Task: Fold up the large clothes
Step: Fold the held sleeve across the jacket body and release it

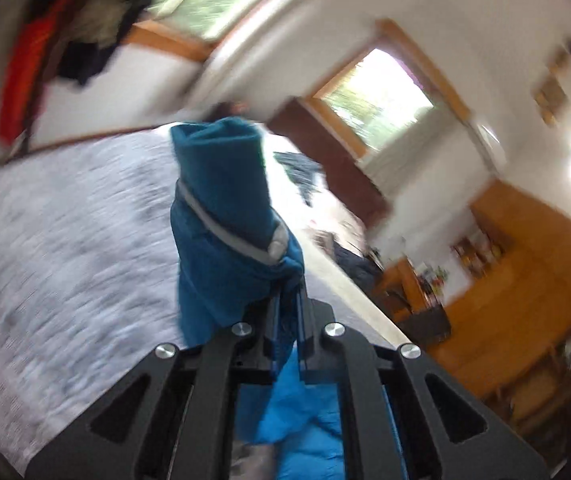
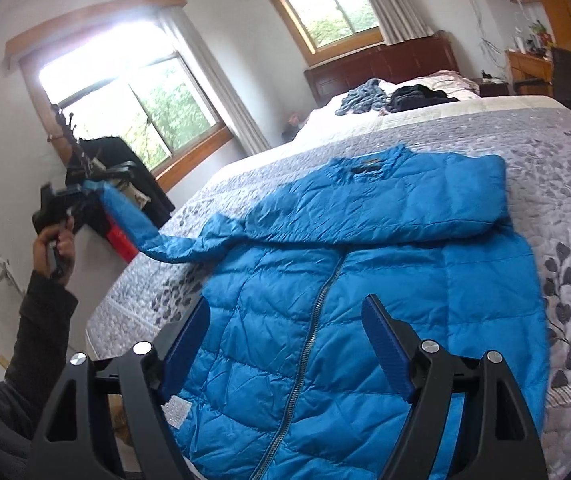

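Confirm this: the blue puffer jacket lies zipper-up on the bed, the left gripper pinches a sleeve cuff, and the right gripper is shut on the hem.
Wrong on the right gripper: the right wrist view shows its fingers spread open above the blue puffer jacket, holding nothing. The rest stands: jacket zipper-up on the bed, left gripper pinching the sleeve cuff.

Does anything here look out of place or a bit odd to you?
One sleeve of the blue jacket is odd: the left claw has it pinched at the cuff and stretched out past the bed's edge into the air, while the other sleeve lies folded across the chest. The right claw hangs open above the zip.
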Available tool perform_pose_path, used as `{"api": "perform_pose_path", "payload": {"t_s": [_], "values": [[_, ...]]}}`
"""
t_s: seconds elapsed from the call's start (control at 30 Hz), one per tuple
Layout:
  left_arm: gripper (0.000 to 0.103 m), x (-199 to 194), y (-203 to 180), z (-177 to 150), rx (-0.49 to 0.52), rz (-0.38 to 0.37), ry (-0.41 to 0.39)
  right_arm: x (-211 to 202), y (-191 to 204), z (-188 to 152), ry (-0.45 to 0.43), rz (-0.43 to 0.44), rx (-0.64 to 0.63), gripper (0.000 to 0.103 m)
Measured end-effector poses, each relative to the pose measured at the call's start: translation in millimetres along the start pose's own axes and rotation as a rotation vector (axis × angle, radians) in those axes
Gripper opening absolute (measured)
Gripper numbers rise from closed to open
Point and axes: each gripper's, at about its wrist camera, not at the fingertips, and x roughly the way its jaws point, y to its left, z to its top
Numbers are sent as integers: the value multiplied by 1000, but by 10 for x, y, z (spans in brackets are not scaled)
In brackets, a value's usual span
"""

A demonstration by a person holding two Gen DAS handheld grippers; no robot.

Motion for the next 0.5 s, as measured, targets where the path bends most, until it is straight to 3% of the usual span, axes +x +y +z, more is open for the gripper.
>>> {"api": "perform_pose_path", "payload": {"t_s": [0.17, 0.27, 0.37, 0.5], "values": [[3, 623, -985, -204, 163, -98, 113, -229, -165, 24, -42, -41, 42, 79], [3, 992, -1449, -523, 243, -146, 198, -361, -277, 33, -65, -65, 72, 79], [3, 1392, -1776, -918, 308, -178, 296, -455, -392, 53, -80, -87, 98, 79], [3, 1849, -1879, -1468, 360, -204, 422, -509, -590, 102, -84, -119, 141, 79]]}}
